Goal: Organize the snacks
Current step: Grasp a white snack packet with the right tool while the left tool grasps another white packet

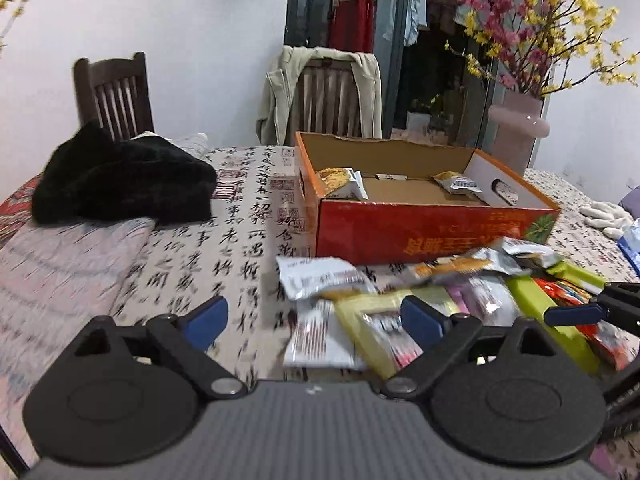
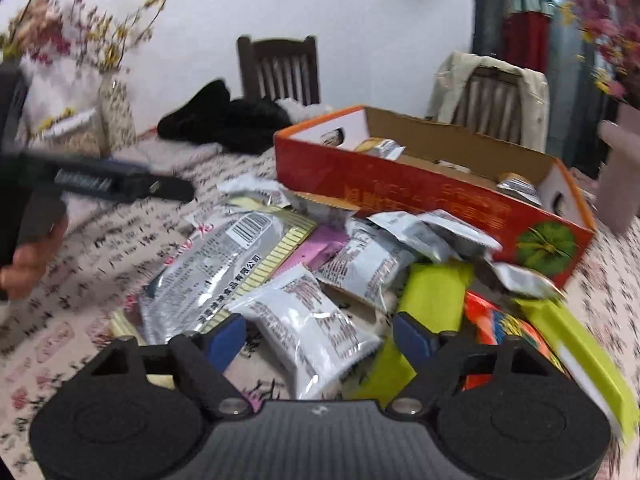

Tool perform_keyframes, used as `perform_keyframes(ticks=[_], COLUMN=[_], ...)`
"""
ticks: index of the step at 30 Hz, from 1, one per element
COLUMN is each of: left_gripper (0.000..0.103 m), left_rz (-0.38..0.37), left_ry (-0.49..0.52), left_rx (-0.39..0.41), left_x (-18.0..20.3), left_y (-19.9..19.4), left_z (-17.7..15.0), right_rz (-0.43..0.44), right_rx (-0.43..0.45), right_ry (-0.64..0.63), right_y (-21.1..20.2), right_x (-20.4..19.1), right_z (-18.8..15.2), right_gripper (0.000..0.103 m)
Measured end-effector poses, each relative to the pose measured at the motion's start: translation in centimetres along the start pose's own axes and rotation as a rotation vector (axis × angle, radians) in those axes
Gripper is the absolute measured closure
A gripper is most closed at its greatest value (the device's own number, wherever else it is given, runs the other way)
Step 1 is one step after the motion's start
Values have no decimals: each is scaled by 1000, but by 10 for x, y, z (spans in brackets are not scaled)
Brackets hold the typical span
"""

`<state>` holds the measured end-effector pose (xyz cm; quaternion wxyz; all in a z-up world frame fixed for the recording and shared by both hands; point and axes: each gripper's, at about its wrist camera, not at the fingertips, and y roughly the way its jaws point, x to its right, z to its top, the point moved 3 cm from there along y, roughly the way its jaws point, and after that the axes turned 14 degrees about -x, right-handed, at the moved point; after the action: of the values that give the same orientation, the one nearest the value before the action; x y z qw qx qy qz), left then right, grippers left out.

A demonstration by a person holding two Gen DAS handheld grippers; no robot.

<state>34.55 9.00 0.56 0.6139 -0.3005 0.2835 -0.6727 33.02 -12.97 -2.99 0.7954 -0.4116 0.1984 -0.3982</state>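
Observation:
An open red cardboard box (image 1: 420,232) stands on the table with two snack packets inside, one at its left end (image 1: 340,184) and one at its right end (image 1: 458,182). A pile of snack packets (image 1: 400,304) lies in front of it. My left gripper (image 1: 316,320) is open and empty above the pile's left edge. In the right wrist view the box (image 2: 420,196) is behind the pile. My right gripper (image 2: 318,340) is open, its blue pads either side of a silver packet (image 2: 312,328) without closing on it. A large silver bag (image 2: 216,264) lies left.
A black garment (image 1: 120,180) lies at the table's far left. Two wooden chairs (image 1: 116,92) stand behind the table, one draped with a beige jacket (image 1: 324,92). A pink vase (image 1: 516,128) with flowers stands far right. The left gripper (image 2: 100,184) shows in the right wrist view.

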Motion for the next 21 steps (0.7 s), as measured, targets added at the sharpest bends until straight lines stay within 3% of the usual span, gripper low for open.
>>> perform_keyframes(ticks=[3, 5, 10, 11, 12, 14, 15, 21], left_gripper=[8, 8, 9, 12, 27, 41, 56, 72], left_rz=[-11, 0, 28, 34, 41, 26, 24, 59], left_ry=[22, 39, 59, 58, 51, 40, 46, 21], left_rx=[-30, -50, -115, -131, -143, -154, -144, -106], left_x=[1, 4, 10, 10, 10, 8, 8, 6], left_y=[25, 42, 82, 89, 93, 95, 92, 66], left_z=[18, 29, 47, 48, 48, 45, 43, 39], right_rz=[62, 74, 80, 76, 65, 42, 35, -6], right_rx=[-33, -37, 17, 36, 53, 83, 94, 97], right_ry=[-17, -24, 20, 38, 58, 94, 109, 184], right_y=[16, 21, -2, -10, -17, -30, -35, -39], right_x=[2, 3, 15, 20, 25, 35, 40, 62], right_z=[7, 9, 6, 5, 4, 1, -1, -11], right_gripper=[34, 58, 62, 62, 62, 62, 62, 62])
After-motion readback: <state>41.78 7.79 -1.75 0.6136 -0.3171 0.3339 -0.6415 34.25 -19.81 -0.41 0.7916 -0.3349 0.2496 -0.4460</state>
